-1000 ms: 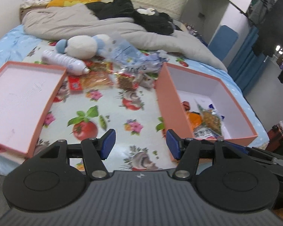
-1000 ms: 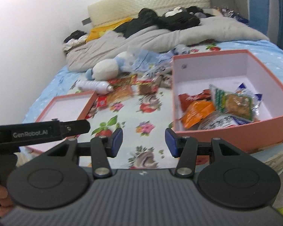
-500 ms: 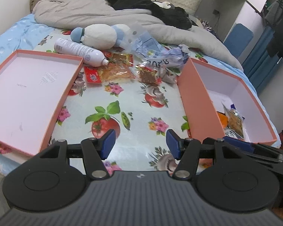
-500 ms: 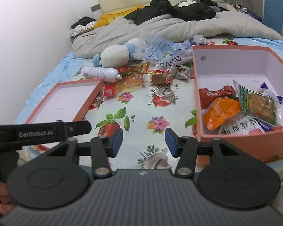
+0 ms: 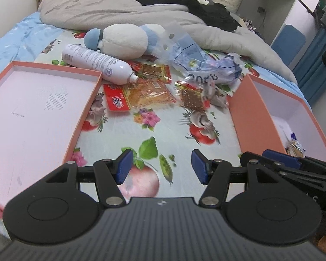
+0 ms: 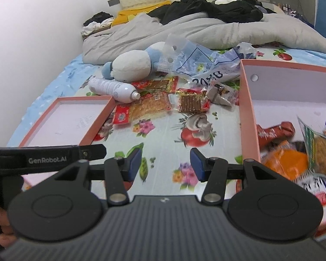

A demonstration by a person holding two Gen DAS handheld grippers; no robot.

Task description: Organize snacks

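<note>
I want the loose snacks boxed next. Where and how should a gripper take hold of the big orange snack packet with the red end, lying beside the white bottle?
Probably by the near long edge of the orange snack packet, coming down from above on the open cloth side. It lies flat, so only a thin edge can be pinched; its far side is crowded by the white bottle and another packet. Both the left gripper and the right gripper are open and empty.

lid [image 5: 32, 108] left | snack packets [image 5: 150, 93] between, bottle [image 5: 97, 64] behind | box [image 6: 293, 91] right, holding snacks [image 6: 286, 161]
</note>
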